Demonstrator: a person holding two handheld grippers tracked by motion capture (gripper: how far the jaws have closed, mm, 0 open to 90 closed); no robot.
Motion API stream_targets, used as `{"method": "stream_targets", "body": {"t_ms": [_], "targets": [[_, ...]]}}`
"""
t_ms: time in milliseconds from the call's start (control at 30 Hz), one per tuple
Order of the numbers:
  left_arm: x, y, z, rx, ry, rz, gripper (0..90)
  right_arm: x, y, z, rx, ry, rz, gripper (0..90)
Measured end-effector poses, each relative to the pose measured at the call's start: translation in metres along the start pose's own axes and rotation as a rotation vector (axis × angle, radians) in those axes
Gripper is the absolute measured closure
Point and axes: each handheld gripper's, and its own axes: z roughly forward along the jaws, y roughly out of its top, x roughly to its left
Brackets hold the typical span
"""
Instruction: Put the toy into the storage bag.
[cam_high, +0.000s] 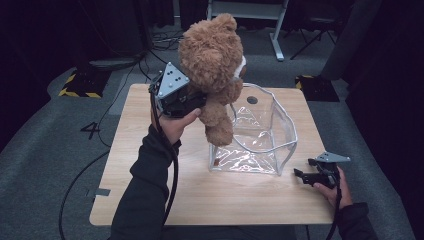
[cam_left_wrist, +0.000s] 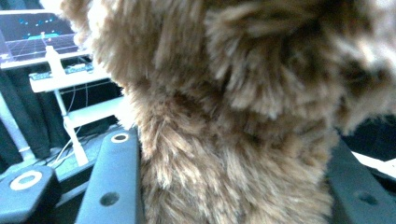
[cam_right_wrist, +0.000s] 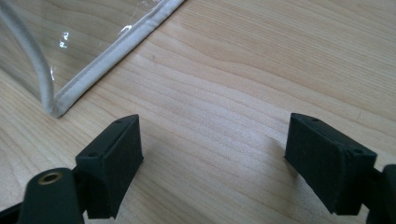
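Left tool (cam_high: 197, 102) clamped on teddy bear (cam_high: 215, 65), jaw tips buried in fur; right tool (cam_high: 302, 176) wide, empty.

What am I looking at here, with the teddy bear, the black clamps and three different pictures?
There is no robot arm here: a person sits at a wooden table and holds a hand-operated clamp, called a gripper, in each hand. The high view comes from a camera fixed above the table. The other two come from small cameras riding on the grippers, each looking along its own two black jaws.

The left gripper is closed on a brown teddy bear and holds it in the air, over the near left edge of a clear plastic bag with white piping that stands open on the table. In the left gripper view, the fur is squeezed between the jaws.

The right gripper is low over the table, beside the bag's corner, with its jaws open and nothing between them.
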Motion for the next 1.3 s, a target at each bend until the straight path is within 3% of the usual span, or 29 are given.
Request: {"method": "stream_targets", "body": {"t_ms": [533,967,1300], "targets": [[-0.021,0.022,0.025,-0.022,-0.063,0.016,51.7,0.000,0.000,0.000,-0.001,-0.001,0.000,18.8],[-0.036,0.024,0.052,-0.006,-0.104,0.028,51.5,0.000,0.000,0.000,0.000,0.001,-0.001,18.8],[-0.043,0.018,0.076,0.007,-0.119,0.006,51.4,0.000,0.000,0.000,0.000,0.001,-0.001,18.8]]}}
